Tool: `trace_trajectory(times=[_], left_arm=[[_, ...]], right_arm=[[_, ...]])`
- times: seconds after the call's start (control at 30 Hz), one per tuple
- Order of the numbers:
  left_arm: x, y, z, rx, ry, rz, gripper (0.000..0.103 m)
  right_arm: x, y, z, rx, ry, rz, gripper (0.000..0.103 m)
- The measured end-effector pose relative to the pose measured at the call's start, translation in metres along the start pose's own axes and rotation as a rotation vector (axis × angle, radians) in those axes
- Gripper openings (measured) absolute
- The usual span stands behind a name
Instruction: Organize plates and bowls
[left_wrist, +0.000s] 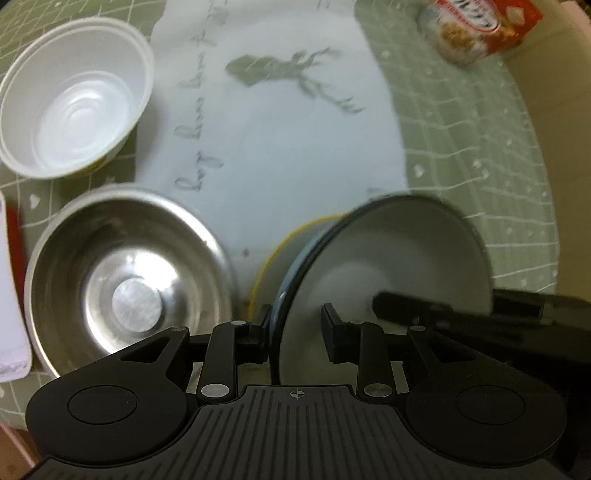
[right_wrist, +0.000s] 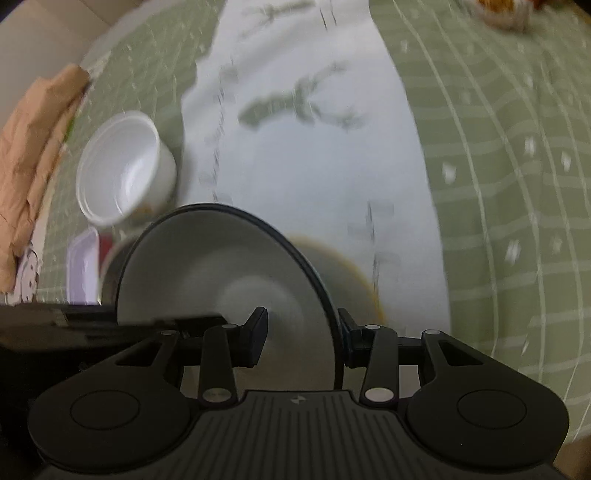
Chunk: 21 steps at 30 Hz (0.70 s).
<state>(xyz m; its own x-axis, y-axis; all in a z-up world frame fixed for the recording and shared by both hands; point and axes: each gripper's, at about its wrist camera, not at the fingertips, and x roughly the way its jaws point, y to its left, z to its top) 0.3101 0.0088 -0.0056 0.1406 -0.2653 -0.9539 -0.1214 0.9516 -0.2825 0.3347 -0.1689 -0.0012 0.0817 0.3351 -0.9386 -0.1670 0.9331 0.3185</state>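
**Both grippers carry a dark-rimmed bowl over the table**

Left gripper straddles the near-left rim of the dark-rimmed bowl: one finger sits outside the wall, touching it, while the other stands inside the bowl with a gap showing between pad and wall, so whether it truly clamps cannot be told. Right gripper straddles the opposite rim in the same way, its outer finger against the wall and the inner one set slightly off; its jaws are fairly narrow, and it looks to be pinching the rim.

Held between the two, the bowl is tilted and appears lifted clear of the table. Just beneath and behind it lies a yellow-rimmed bowl. To the left sits a steel bowl, and farther off on the left a white plastic bowl. A white cloth with a deer print runs down the middle of the green checked tablecloth. A snack packet lies far right.

Judging by the layout, the step is carrying this bowl to nest with another. To do it well, keep both rims level with each other, move the hands together so neither pinch slips, centre the bowl over its target before lowering, and release only once it rests.
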Motion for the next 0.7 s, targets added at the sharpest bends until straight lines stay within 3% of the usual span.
trace_trajectory(times=[0.13,0.4,0.7], left_arm=[[0.011,0.007,0.001,0.018,-0.001,0.027,0.03],[0.013,0.001,0.021,0.058,-0.057,0.064,0.03],[0.016,0.0,0.021,0.073,-0.051,0.072,0.03]], right_arm=[[0.024,-0.006,-0.013,0.04,0.041,-0.036,0.041],[0.028,-0.007,-0.002,0.02,-0.008,-0.034,0.042],[0.03,-0.004,-0.003,0.008,-0.014,-0.046,0.043]])
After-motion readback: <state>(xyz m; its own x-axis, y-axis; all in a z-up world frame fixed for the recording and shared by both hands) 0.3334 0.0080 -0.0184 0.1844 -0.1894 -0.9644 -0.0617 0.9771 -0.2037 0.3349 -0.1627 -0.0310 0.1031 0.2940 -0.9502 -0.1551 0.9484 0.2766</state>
